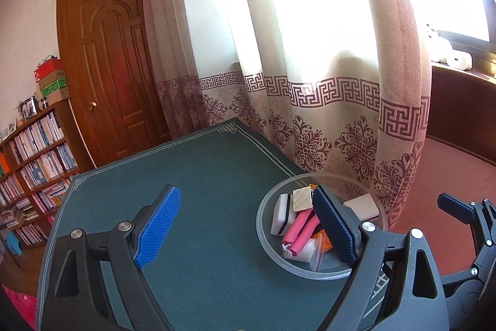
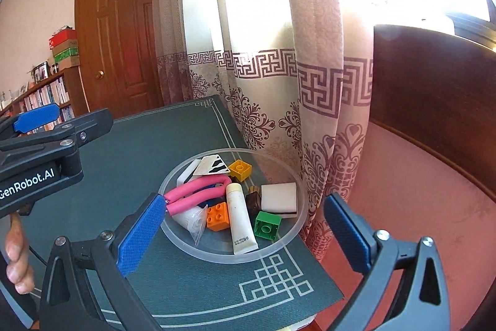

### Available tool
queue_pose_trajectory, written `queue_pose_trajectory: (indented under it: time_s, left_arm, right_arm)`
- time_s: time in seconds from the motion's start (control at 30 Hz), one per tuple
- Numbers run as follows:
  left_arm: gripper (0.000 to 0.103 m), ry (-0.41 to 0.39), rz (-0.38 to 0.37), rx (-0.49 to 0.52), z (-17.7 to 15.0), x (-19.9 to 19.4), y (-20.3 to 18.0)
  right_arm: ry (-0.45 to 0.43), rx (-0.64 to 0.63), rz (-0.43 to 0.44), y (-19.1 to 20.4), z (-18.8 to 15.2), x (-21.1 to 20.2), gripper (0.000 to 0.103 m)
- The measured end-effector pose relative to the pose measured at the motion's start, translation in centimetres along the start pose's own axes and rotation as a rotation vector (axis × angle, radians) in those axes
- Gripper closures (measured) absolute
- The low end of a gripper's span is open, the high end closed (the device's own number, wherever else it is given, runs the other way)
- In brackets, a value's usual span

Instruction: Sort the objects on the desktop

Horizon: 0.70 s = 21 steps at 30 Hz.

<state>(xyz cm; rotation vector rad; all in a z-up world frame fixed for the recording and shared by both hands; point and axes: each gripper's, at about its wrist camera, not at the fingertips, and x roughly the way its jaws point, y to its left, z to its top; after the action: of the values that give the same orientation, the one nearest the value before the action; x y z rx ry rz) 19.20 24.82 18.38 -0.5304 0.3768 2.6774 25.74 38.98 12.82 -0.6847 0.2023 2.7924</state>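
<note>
A clear round bowl (image 2: pixel 186 247) stands near the right edge of the green table mat (image 2: pixel 139 145). It holds a pink foam roller (image 2: pixel 198 196), a white tube (image 2: pixel 240 219), orange (image 2: pixel 218 215), yellow (image 2: pixel 240 169) and green (image 2: pixel 267 225) bricks, a white sponge (image 2: pixel 279 199) and other small items. My right gripper (image 2: pixel 248 234) is open and empty, hovering just above the bowl. My left gripper (image 1: pixel 248 230) is open and empty over the mat, with its right finger over the bowl (image 1: pixel 266 238). The left gripper also shows at the left in the right wrist view (image 2: pixel 37 120).
A patterned curtain (image 1: pixel 310 82) hangs close behind the table's far edge. A wooden door (image 1: pixel 111 58) and a bookshelf (image 1: pixel 34 163) stand at the left. A dark wooden headboard (image 2: pixel 434 98) and pink bedding (image 2: pixel 418 176) lie right of the table.
</note>
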Motion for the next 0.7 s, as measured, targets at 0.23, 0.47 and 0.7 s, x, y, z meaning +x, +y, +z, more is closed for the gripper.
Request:
queue_pose_trajectory:
  time_s: [0.23, 0.47, 0.7]
  left_arm:
    - [0.013, 0.021, -0.014, 0.018, -0.4, 0.1, -1.1]
    - [0.013, 0.049, -0.034, 0.018, -0.8, 0.6, -1.6]
    - [0.013, 0.057, -0.042, 0.039, -1.1, 0.6, -2.2]
  right_arm:
    - [0.020, 0.050, -0.013, -1.2, -0.4, 0.3, 0.001]
    - [0.058, 0.058, -0.038, -1.7, -1.0, 1.4, 0.001]
    - [0.071, 0.028, -0.043, -1.1, -1.4, 1.9, 0.001]
